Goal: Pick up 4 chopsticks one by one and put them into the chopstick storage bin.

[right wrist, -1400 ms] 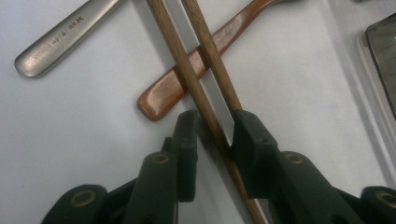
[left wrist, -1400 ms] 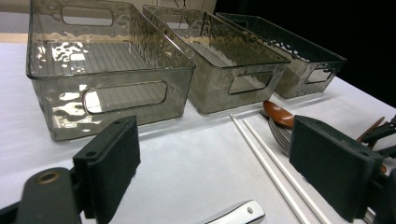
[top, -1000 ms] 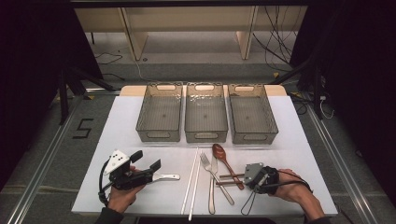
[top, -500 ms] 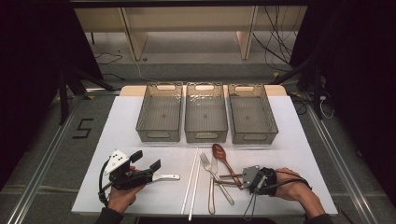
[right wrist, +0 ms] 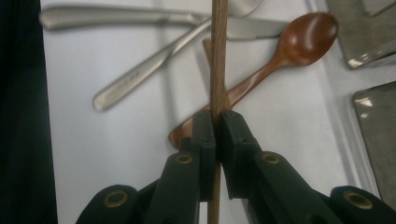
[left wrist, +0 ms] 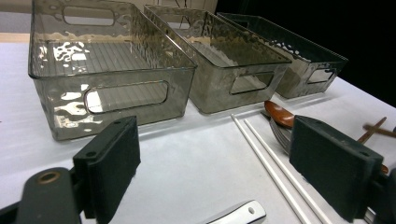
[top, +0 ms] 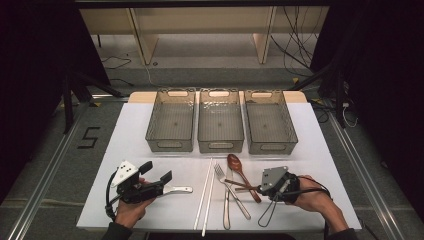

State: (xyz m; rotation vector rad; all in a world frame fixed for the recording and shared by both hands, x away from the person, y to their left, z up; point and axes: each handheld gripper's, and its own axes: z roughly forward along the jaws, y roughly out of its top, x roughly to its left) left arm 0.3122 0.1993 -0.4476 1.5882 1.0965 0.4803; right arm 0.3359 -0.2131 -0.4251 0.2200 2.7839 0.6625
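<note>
My right gripper (right wrist: pixel 217 116) is shut on a wooden chopstick (right wrist: pixel 217 56), which runs straight out between its jaws. In the high view this right gripper (top: pixel 260 187) sits at the front right of the table, and the wooden chopstick (top: pixel 245 187) points left over the cutlery. A wooden spoon (right wrist: pixel 299 37) lies under the stick, and shows again as the wooden spoon (top: pixel 240 172). My left gripper (top: pixel 156 173) rests at the front left, open, with nothing between its jaws. Just below my left gripper (left wrist: pixel 215 168) lies a white-handled utensil (left wrist: pixel 238 213).
Three clear grey bins (top: pixel 170 122) (top: pixel 220 122) (top: pixel 270 122) stand side by side at the back of the white table (top: pixel 325 150). Two white chopsticks (top: pixel 205 195), a fork (top: pixel 232 192) and a knife (top: pixel 227 207) lie at the front middle.
The right hand has shifted slightly left and turned a little, gripper on the wooden chopstick. The left gripper has stayed where it was.
</note>
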